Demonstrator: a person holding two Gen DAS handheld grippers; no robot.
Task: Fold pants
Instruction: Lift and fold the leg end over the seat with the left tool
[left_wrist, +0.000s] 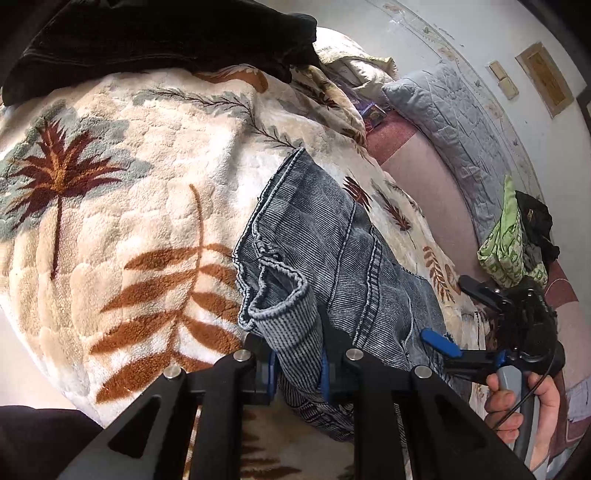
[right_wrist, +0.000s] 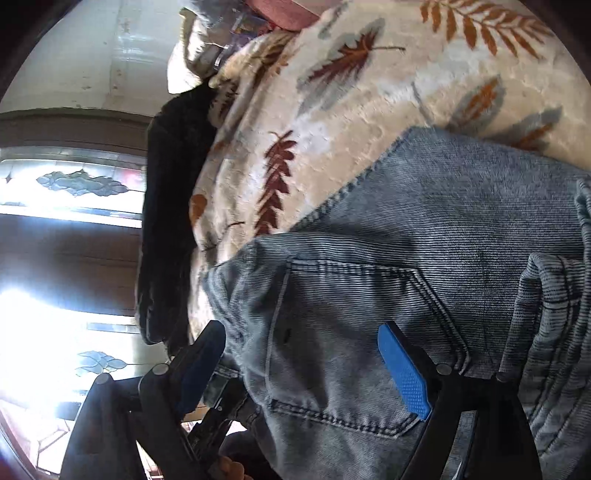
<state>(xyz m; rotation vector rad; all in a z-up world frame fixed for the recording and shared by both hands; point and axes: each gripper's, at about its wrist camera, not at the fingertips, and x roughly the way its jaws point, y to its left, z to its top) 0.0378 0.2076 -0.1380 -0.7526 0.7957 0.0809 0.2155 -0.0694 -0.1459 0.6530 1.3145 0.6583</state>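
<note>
We see the left gripper (left_wrist: 297, 363) pinching the jeans (left_wrist: 332, 258) at bottom center; right gripper (right_wrist: 306, 363) spread wide (leafy blanket (left_wrist: 129, 184) underneath).

One jeans (left_wrist: 332, 236), two tools (left_wrist: 297, 365) (right_wrist: 306, 369), one blanket (left_wrist: 129, 206).

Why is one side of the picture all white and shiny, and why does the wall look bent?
In the right wrist view, daylight through the patterned window blows out to white glare, leaving the black garment beside it nearly featureless. In the left wrist view, the fisheye lens curves the wall and bulges the leaf-print blanket; the jeans stay sharp, and the corners are dark.
</note>
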